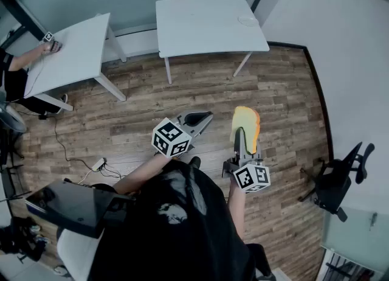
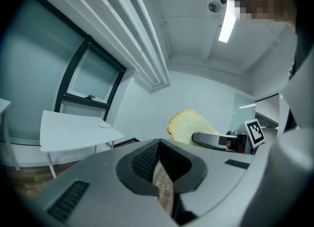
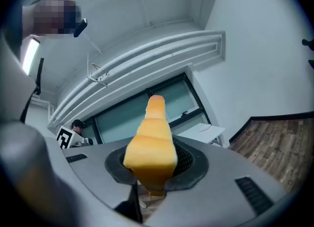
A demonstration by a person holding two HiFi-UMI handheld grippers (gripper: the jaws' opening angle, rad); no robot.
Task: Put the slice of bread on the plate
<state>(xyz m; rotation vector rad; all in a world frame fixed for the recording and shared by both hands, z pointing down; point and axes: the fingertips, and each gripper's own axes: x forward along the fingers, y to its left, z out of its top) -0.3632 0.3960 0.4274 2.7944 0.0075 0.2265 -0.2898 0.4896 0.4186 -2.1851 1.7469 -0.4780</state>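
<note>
White and small, the plate [image 1: 248,20] is sitting near the far right corner of a white table [image 1: 194,27] (whatever it may be carrying is too small to tell), well apart from the slice of bread [image 1: 247,121]. The right gripper [image 1: 242,135] is clenching that slice on edge between partly closed jaws, holding it out over the wooden floor [image 1: 273,85]. The left gripper [image 1: 197,117] is hovering just beside it, its jaws drawn together with nothing between them.
</note>
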